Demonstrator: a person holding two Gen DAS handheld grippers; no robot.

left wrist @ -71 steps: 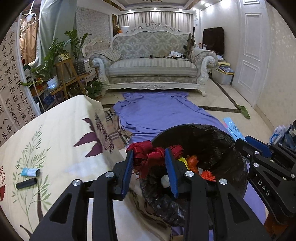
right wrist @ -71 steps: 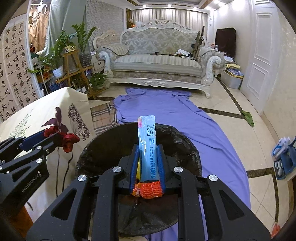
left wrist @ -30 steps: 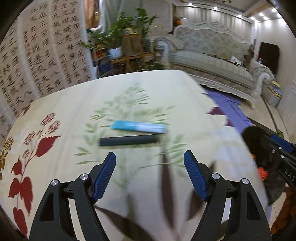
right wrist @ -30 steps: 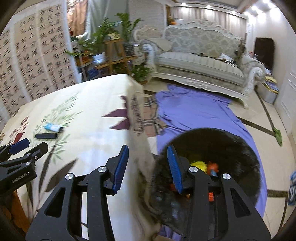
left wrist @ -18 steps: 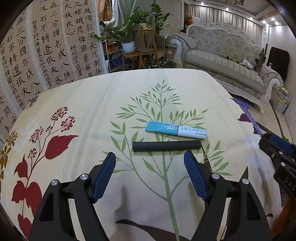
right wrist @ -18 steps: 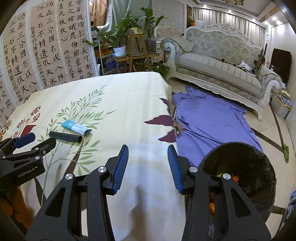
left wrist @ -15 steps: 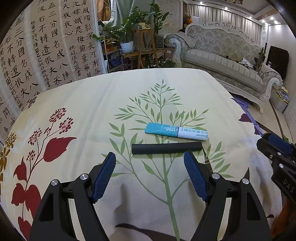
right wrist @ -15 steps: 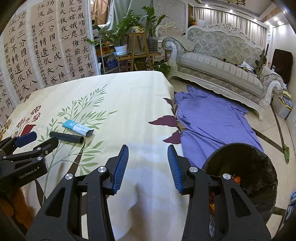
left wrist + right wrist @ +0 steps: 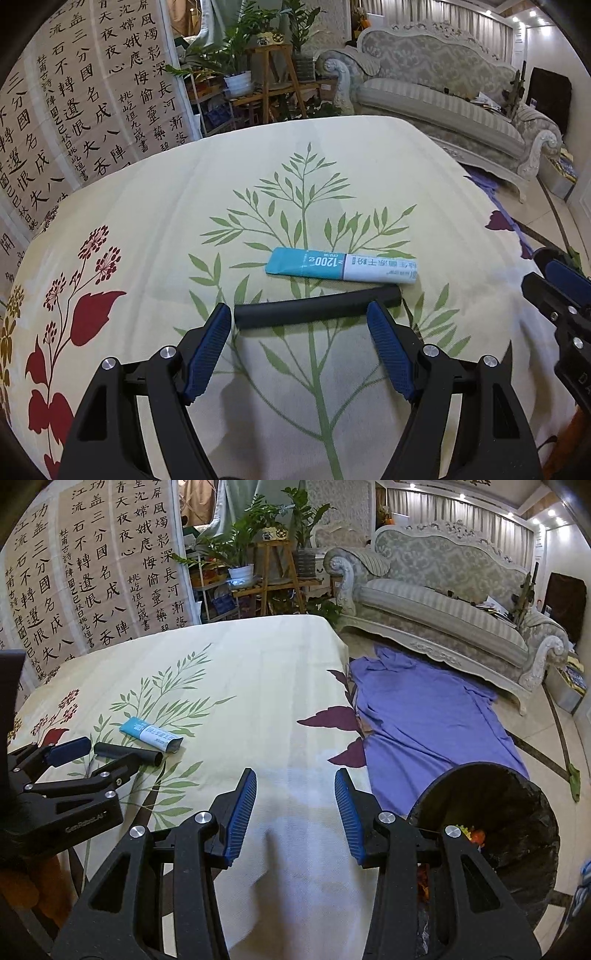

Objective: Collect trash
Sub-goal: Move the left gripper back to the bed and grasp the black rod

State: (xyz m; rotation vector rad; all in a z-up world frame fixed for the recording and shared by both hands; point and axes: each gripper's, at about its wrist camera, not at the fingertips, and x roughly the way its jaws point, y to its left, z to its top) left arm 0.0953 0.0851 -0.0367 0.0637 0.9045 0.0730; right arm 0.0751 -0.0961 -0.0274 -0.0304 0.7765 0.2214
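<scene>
Lying flat: matte black tube (image 9: pixel 317 308)

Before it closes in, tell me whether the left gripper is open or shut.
Open. The left gripper has its blue fingers spread wide and empty, flanking the black tube on the tablecloth.

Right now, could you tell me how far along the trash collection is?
Some trash already lies in the black-lined bin. Nothing is in hand: the left gripper is open, its fingers on either side of the black tube without closing on it, and the right gripper is open over bare cloth. Left to collect: the tube and the teal sachet beside it.
</scene>
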